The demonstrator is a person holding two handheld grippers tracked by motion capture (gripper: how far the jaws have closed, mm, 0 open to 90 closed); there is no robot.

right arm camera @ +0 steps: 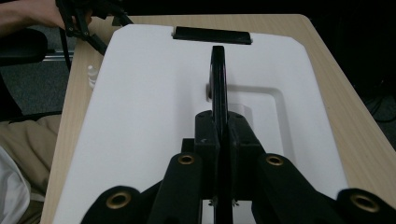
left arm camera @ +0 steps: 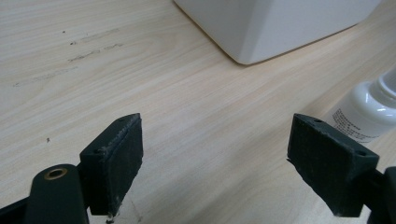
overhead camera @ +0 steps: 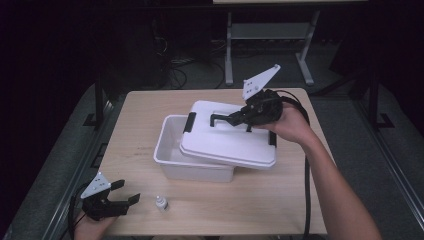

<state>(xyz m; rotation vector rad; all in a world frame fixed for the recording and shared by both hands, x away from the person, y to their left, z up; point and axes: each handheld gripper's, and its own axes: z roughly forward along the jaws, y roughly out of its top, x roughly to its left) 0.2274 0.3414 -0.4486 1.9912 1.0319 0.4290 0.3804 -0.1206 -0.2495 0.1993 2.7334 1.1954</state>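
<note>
A white plastic box [overhead camera: 172,150] stands mid-table. Its white lid [overhead camera: 225,142] lies askew over it, shifted right so the box's left part is uncovered. My right gripper [overhead camera: 235,119] is shut on the lid's black handle [overhead camera: 220,119]; in the right gripper view the jaws pinch that handle [right arm camera: 218,79] edge-on above the lid [right arm camera: 154,116]. A small white bottle [overhead camera: 160,202] stands near the front edge. My left gripper [overhead camera: 126,191] is open just left of it. In the left gripper view the bottle [left arm camera: 369,109] sits beyond the right jaw, outside the gap, and the box corner [left arm camera: 275,23] is ahead.
The wooden table [overhead camera: 280,200] has bare surface in front of and right of the box. Black latches sit at the lid's ends [right arm camera: 212,35]. Beyond the table are metal desk legs and cables [overhead camera: 230,55] on the floor.
</note>
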